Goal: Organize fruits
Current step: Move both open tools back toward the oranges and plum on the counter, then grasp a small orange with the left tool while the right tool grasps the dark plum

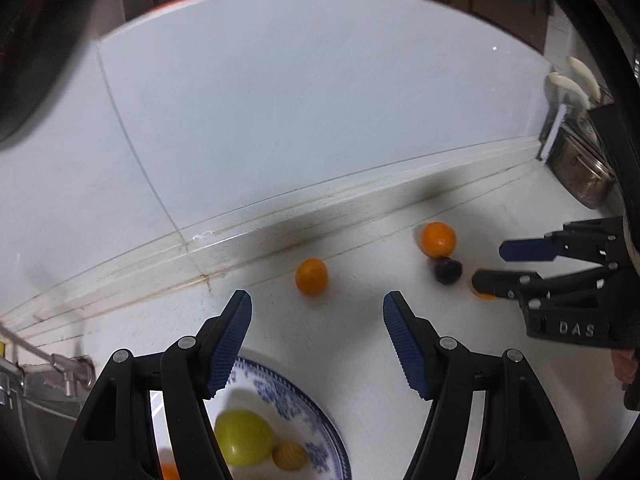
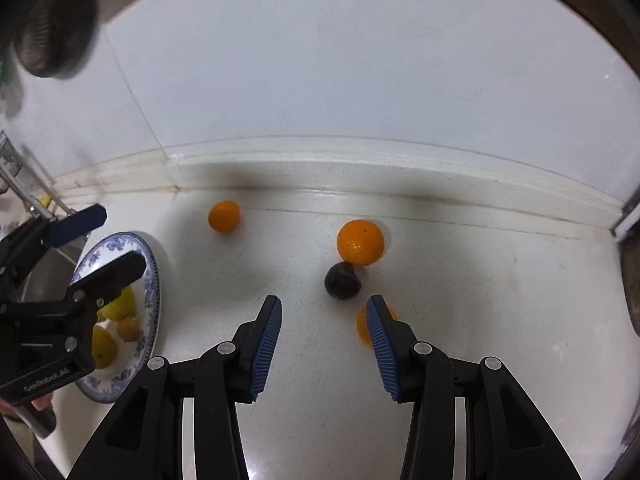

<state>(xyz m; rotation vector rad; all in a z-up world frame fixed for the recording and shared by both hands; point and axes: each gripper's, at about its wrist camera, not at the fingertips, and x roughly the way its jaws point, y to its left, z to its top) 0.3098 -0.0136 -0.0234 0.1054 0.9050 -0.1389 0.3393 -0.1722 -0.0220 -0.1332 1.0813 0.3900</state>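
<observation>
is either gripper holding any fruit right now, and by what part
Nothing is held. The left gripper is open over the plate, and the right gripper is open, its fingers beside, not around, an orange.

White worktop [image 2: 304,360] carries blue-patterned plate [image 2: 152,276] at its left edge, three oranges [image 2: 360,242] [image 2: 224,216] [image 2: 362,326], one dark fruit [image 2: 342,282] mid-worktop near the back edge.

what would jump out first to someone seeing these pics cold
Bright oranges scattered on the white counter: a small orange alone near the backsplash, and a larger orange touching a dark purple fruit. At the left, a blue-and-white patterned plate already holds yellow-green fruits. Both the left gripper and right gripper hang open, empty, with a third orange partly hidden behind a right finger.
</observation>
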